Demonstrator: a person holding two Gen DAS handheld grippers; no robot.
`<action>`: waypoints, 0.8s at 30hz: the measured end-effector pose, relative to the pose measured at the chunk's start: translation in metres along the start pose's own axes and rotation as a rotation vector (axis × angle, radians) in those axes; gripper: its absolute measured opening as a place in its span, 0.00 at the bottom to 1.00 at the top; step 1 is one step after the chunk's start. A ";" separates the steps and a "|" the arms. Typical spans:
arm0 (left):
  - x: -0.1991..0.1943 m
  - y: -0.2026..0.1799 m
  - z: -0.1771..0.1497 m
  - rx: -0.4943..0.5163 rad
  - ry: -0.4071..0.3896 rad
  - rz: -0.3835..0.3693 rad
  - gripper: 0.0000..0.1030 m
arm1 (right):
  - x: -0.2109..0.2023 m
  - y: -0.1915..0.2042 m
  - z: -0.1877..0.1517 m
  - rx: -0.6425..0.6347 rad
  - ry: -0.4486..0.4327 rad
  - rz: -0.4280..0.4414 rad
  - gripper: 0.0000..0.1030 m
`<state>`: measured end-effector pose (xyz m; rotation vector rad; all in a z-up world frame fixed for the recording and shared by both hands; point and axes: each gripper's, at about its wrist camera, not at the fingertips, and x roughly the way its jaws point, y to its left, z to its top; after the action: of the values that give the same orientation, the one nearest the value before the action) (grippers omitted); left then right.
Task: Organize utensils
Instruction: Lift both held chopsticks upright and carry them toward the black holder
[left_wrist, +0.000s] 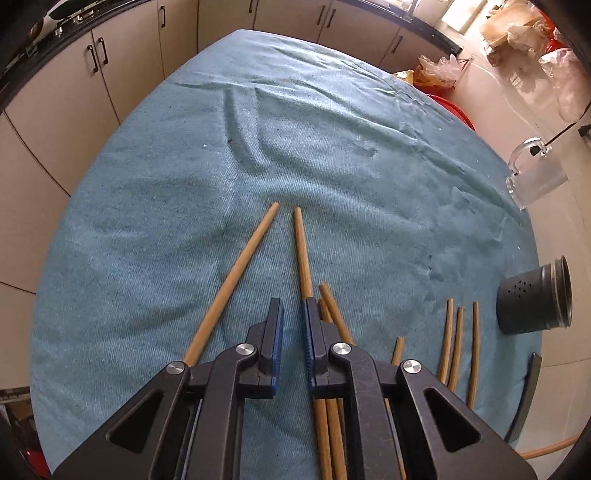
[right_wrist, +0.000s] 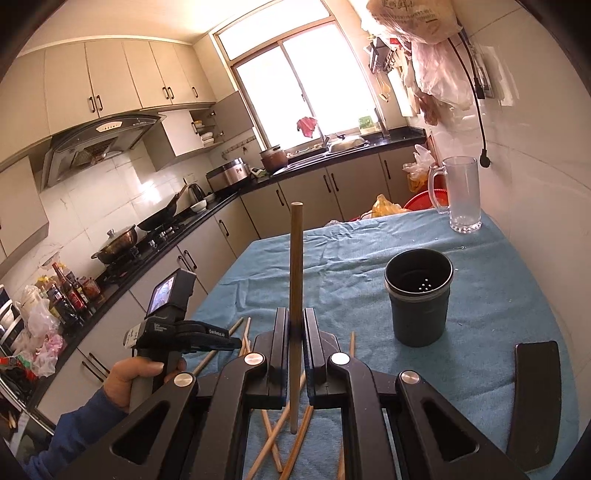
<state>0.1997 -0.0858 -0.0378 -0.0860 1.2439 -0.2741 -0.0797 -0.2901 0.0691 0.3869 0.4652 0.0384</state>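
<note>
My right gripper (right_wrist: 295, 314) is shut on one wooden chopstick (right_wrist: 295, 258), which stands upright above the blue cloth. To its right stands a dark round holder (right_wrist: 419, 295), upright, with nothing showing inside. In the left wrist view my left gripper (left_wrist: 293, 306) points steeply down over loose chopsticks (left_wrist: 236, 277), its jaws almost together with nothing between them. One chopstick (left_wrist: 301, 251) runs under its right finger. Three more chopsticks (left_wrist: 458, 347) lie side by side towards the holder (left_wrist: 535, 295). Several crossed chopsticks (right_wrist: 273, 435) lie below my right gripper.
A blue cloth (left_wrist: 295, 129) covers the table. A clear glass mug (right_wrist: 461, 192) stands at its far right corner and a dark flat object (right_wrist: 532, 398) lies at the near right edge. A hand (right_wrist: 129, 380) holds the left gripper. Kitchen cabinets and counters ring the table.
</note>
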 end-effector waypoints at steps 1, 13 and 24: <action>0.000 0.000 0.001 -0.004 0.004 -0.003 0.10 | 0.001 -0.002 0.000 0.003 0.002 0.001 0.07; 0.007 -0.017 0.004 0.044 -0.018 0.048 0.09 | 0.007 -0.008 -0.003 0.017 0.016 0.010 0.07; -0.057 -0.015 -0.029 0.073 -0.214 -0.021 0.06 | 0.002 -0.008 -0.005 0.012 -0.001 0.003 0.07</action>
<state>0.1537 -0.0831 0.0084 -0.0638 1.0201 -0.3194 -0.0808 -0.2956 0.0614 0.3997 0.4638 0.0385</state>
